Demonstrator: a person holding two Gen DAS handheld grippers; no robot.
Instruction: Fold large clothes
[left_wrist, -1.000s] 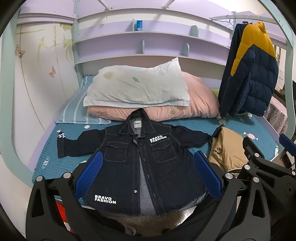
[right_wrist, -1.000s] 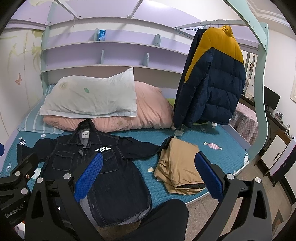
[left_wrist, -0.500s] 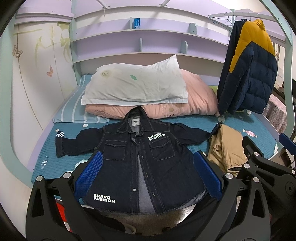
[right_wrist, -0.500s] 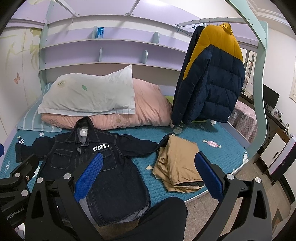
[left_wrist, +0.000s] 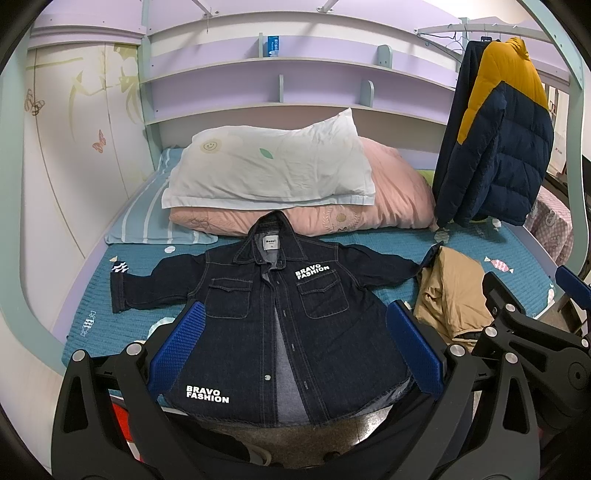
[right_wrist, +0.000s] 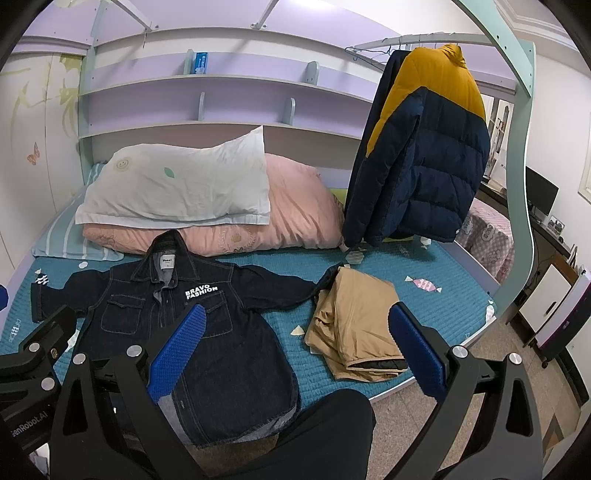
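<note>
A dark denim jacket (left_wrist: 280, 314) (right_wrist: 207, 332) with white "BRAVO FASHION" lettering lies flat and face up on the teal bed cover, sleeves spread out, hem hanging over the near bed edge. My left gripper (left_wrist: 295, 350) hovers open above the jacket's lower half, touching nothing. In the right wrist view my right gripper (right_wrist: 295, 354) is open too, held over the bed's near edge between the jacket and a folded tan garment (right_wrist: 354, 328) (left_wrist: 450, 295). The right gripper's black frame shows at the right edge of the left wrist view.
A white pillow (left_wrist: 269, 166) lies on a pink quilt (left_wrist: 388, 199) at the head of the bed. A navy and yellow puffer jacket (right_wrist: 421, 155) hangs from a rail at the right. A dark trouser leg (right_wrist: 325, 428) stands by the bed edge. Shelves run behind.
Both views have shifted slightly, with the jacket and bed sitting a little lower and left in frame. Nothing was grasped and the clothes have not moved.
</note>
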